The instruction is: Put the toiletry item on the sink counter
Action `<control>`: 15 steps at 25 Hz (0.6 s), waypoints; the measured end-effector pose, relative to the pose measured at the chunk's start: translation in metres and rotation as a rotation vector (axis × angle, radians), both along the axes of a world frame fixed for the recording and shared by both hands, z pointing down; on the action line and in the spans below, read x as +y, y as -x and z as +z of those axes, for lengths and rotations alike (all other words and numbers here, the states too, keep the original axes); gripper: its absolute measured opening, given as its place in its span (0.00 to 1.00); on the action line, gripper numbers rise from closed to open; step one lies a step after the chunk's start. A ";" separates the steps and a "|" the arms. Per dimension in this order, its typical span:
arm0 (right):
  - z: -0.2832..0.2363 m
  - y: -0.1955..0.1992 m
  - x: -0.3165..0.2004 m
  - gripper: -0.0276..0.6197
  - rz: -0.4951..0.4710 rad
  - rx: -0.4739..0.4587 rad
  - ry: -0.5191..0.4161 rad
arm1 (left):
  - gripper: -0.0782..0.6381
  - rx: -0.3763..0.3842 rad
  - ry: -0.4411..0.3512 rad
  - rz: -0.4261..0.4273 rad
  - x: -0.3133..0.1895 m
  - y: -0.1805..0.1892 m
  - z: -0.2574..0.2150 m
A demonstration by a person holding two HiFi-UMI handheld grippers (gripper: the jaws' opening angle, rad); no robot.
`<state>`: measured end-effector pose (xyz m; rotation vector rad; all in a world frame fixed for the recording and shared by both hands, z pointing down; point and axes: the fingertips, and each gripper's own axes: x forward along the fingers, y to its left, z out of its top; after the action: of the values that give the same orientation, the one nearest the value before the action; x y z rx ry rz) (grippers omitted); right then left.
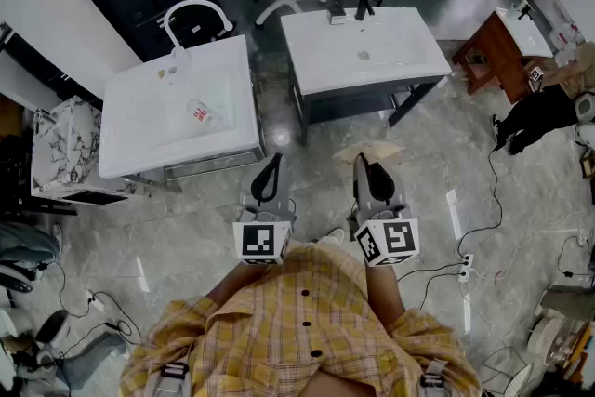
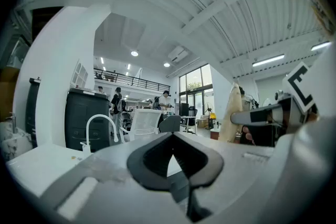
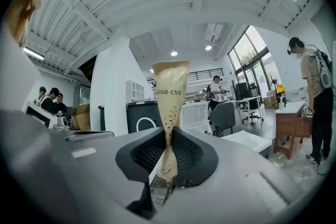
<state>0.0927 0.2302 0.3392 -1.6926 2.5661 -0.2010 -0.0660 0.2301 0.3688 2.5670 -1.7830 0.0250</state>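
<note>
2 white sink counters stand ahead on the grey floor [image 1: 539, 191]. The left sink counter [image 1: 130, 121] has a white faucet [image 1: 191, 14] at its back edge, and a small clear-wrapped item [image 1: 200, 113] lies in its basin near the middle. The left gripper [image 1: 273, 163] is level, its 2 jaws closed together on nothing. The right sink counter [image 1: 316, 60] carries a black faucet [image 1: 364, 3] at its back edge. The right gripper [image 1: 364, 165] pinches a beige packet [image 1: 370, 150] printed "HIGH-END", held over the floor just short of that counter's front edge.
</note>
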 end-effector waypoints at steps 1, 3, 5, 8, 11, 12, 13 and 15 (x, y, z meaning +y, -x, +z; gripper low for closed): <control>0.001 0.002 0.001 0.11 0.000 -0.002 0.001 | 0.11 -0.003 0.000 0.002 0.000 0.002 0.000; 0.001 0.006 0.003 0.11 0.001 -0.012 0.001 | 0.11 -0.005 0.001 0.005 0.002 0.006 0.001; 0.001 0.010 0.006 0.11 -0.005 -0.027 -0.001 | 0.11 -0.002 0.003 0.010 0.005 0.009 0.001; 0.001 0.017 0.009 0.11 -0.005 -0.008 -0.001 | 0.11 -0.002 -0.009 0.024 0.007 0.014 0.001; 0.002 0.027 0.009 0.11 0.008 -0.001 0.007 | 0.11 0.034 0.004 0.031 0.008 0.024 0.001; 0.002 0.031 0.011 0.11 0.016 0.004 0.007 | 0.11 0.053 0.018 0.030 0.008 0.028 0.001; 0.002 0.034 0.012 0.11 0.025 0.012 0.005 | 0.11 0.066 0.026 0.034 0.008 0.031 0.000; 0.002 0.040 0.014 0.11 0.044 0.023 0.003 | 0.11 0.066 0.015 0.060 0.006 0.038 -0.002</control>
<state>0.0529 0.2444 0.3416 -1.7603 2.5432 -0.1840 -0.1041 0.2366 0.3672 2.5782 -1.6776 -0.0452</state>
